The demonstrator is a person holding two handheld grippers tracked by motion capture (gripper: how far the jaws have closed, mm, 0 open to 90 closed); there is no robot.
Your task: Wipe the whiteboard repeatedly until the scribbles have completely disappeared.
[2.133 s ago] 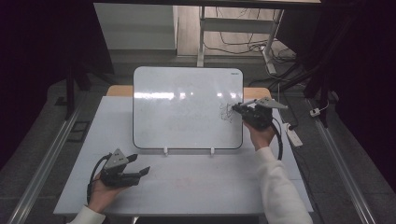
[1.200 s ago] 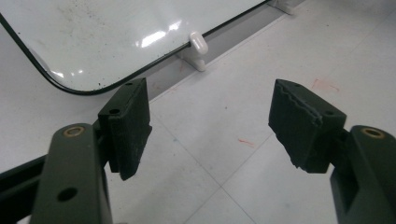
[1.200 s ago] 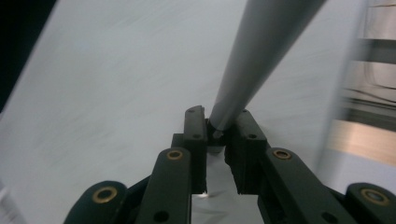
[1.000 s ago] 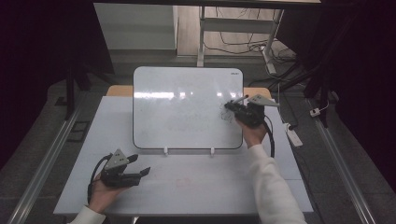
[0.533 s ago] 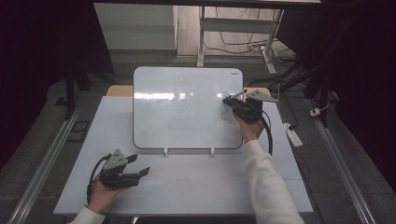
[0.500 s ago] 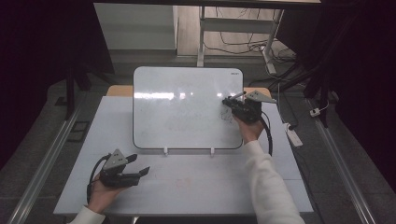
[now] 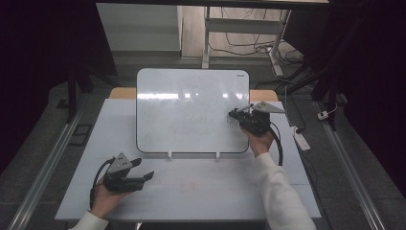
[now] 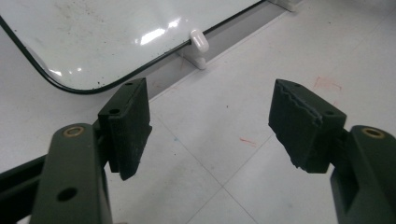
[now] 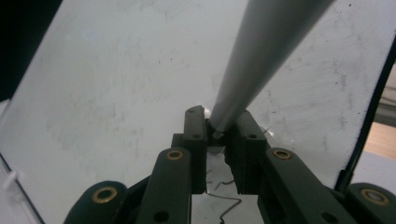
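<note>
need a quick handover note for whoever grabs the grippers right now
Right gripper: shut on a grey marker, its tip at the whiteboard, right side.
Left gripper: open, holding nothing, low over the table in front of the board's lower left corner.
Whiteboard stands propped on two white clips.
Done: a few thin dark strokes on the board beside the right gripper's jaws.
Left: probably carry on writing; what the strokes spell is too faint to tell.

The whiteboard (image 7: 191,111) stands at the table's (image 7: 201,191) centre toward 12 o'clock, propped on two clips (image 7: 169,155). The right gripper (image 7: 235,115) lies against its 3 o'clock edge; the left gripper (image 7: 141,168) rests at 7 o'clock.
</note>
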